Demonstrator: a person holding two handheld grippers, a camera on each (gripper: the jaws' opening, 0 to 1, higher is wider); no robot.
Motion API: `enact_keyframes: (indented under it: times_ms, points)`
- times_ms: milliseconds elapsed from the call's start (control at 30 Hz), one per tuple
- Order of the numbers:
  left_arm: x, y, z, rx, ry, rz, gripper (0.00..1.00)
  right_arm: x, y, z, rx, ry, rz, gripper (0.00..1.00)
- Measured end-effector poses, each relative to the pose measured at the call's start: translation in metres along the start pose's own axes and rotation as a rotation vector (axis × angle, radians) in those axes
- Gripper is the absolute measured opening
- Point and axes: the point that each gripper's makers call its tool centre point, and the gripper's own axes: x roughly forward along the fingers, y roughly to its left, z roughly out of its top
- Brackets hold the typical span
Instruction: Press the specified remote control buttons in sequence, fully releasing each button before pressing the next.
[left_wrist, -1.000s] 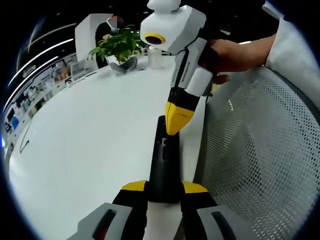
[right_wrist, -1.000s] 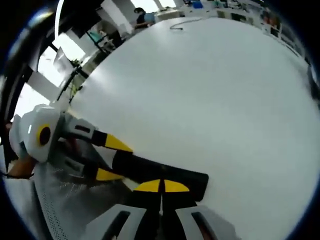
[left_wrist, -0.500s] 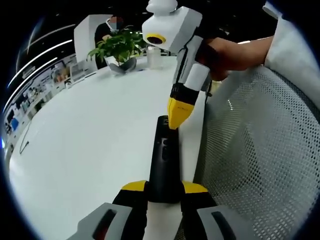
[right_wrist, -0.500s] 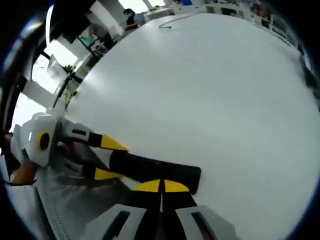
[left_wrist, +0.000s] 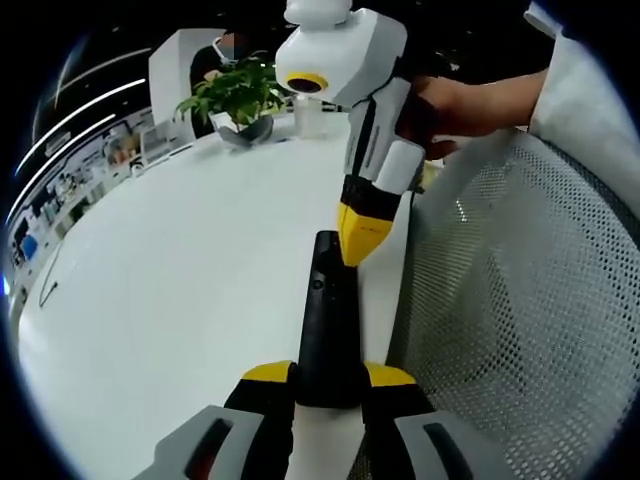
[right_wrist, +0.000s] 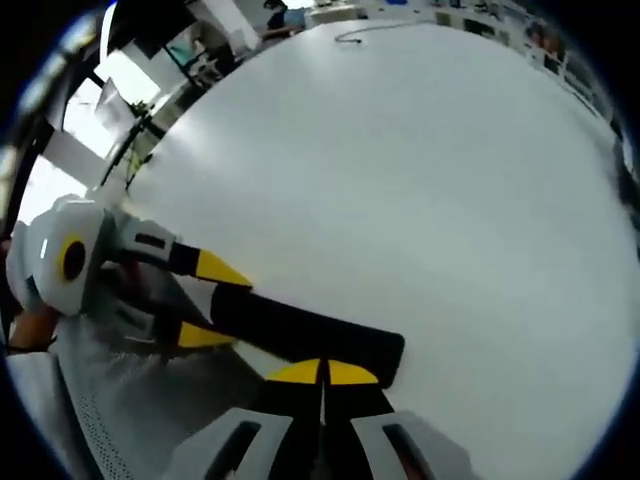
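Left gripper (left_wrist: 328, 385) clamps the near end of the black remote (left_wrist: 327, 320) between its yellow-tipped jaws, closed on it. Remote sticks out forward over the white desk (left_wrist: 180, 280), right by the desk's edge next to the mesh chair (left_wrist: 510, 310). Right gripper (left_wrist: 358, 240) comes in from above in the left gripper view, jaws pinched together with nothing between them, yellow tips at the far end of the remote; whether they touch it, cannot tell. A hand (left_wrist: 455, 105) holds that gripper's body. Plant (left_wrist: 237, 95) in a pot at the desk's far edge, a cup (left_wrist: 309, 115) just beside it.

In the right gripper view, left gripper (right_wrist: 195, 300) sits at the left, jaws either side of the remote (right_wrist: 300, 335). Right gripper (right_wrist: 322, 372) tips are together, right at the remote's end. Desk (right_wrist: 420, 180) is bare white beyond, a cable (right_wrist: 365, 32) at its far edge.
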Motion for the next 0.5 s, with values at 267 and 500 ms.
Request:
enact_keyframes:
  times_ms: [267,500]
  points:
    - [0.0003,-0.0001,0.0003,0.001,0.000,0.001,0.25,0.0001,-0.0009,-0.0010,0.010,0.034,-0.011,0.00]
    - [0.0003,-0.0006,0.0006,0.009,0.002,-0.002,0.24,-0.0030,-0.0004,-0.0020,0.023,-0.005,0.005,0.00]
